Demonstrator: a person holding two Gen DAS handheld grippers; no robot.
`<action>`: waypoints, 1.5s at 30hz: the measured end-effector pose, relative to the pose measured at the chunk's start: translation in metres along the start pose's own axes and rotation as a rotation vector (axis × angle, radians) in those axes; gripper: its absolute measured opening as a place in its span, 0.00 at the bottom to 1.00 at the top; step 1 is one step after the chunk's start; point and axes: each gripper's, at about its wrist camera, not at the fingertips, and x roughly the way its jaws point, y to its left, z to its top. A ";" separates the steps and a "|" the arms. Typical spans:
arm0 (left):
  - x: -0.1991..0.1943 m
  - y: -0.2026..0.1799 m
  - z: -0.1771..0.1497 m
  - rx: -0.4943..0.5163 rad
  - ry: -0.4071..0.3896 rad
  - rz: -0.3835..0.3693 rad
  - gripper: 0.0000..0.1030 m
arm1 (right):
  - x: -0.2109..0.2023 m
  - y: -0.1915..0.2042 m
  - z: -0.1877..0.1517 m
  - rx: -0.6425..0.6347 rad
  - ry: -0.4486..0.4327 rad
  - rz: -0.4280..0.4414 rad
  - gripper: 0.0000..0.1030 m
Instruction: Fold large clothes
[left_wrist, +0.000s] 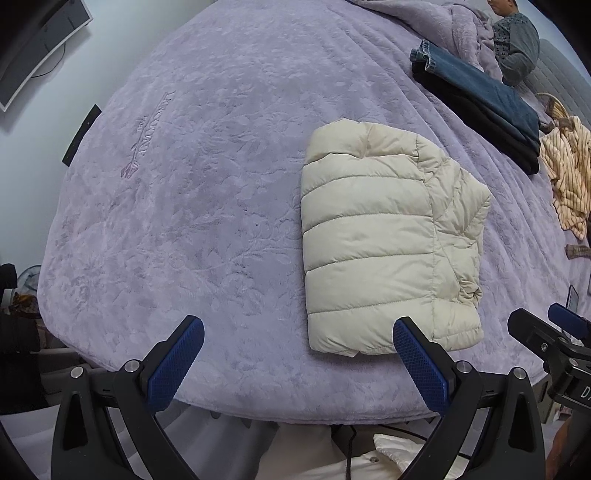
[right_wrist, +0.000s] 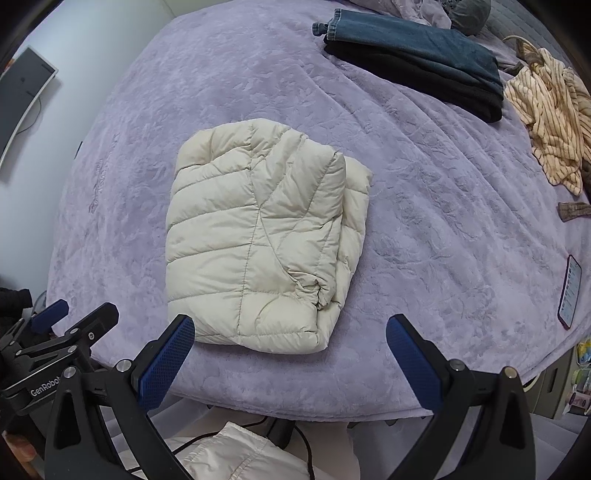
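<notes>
From the left wrist view, we hold our left claw (left_wrist: 298, 336) spread wide and empty above the near edge of the bed covered in a lilac embossed plush blanket (left_wrist: 192, 206). The cream quilted puffer jacket (left_wrist: 384, 240) lies folded into a compact rectangle on the blanket, its near hem just beyond our inner finger, a sleeve tucked along its right side. Farther back sit a folded stack of dark blue jeans over black cloth (left_wrist: 484, 107) and a crumpled peach striped shirt (left_wrist: 569, 173). The right claw (left_wrist: 569, 321) enters at the right margin; from here we cannot tell how it stands.

From the right wrist view, our right claw (right_wrist: 290, 338) is also spread and holds nothing, hovering over the bed edge with the jacket (right_wrist: 258, 236) just ahead of its left finger. A phone with a lit screen (right_wrist: 570, 288) lies near the blanket's right edge.

We judge this jacket's folding essentially done. The risk now is the padding: slick, puffy fill tends to spring open, so a one-sided pinch or a lift by the top layer alone could unroll the bundle. Dragging it could also rumple the plush blanket, and reaching right for the shirt might nudge the phone off the bed.
</notes>
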 end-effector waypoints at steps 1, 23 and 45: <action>0.000 0.000 0.000 0.001 -0.001 0.000 1.00 | 0.000 0.000 0.000 0.001 0.000 0.000 1.00; -0.005 -0.003 0.002 0.016 -0.027 0.014 1.00 | -0.002 -0.001 0.002 0.001 -0.015 -0.007 1.00; -0.006 -0.003 0.002 0.026 -0.031 0.016 1.00 | -0.001 0.002 0.001 0.000 -0.021 -0.015 1.00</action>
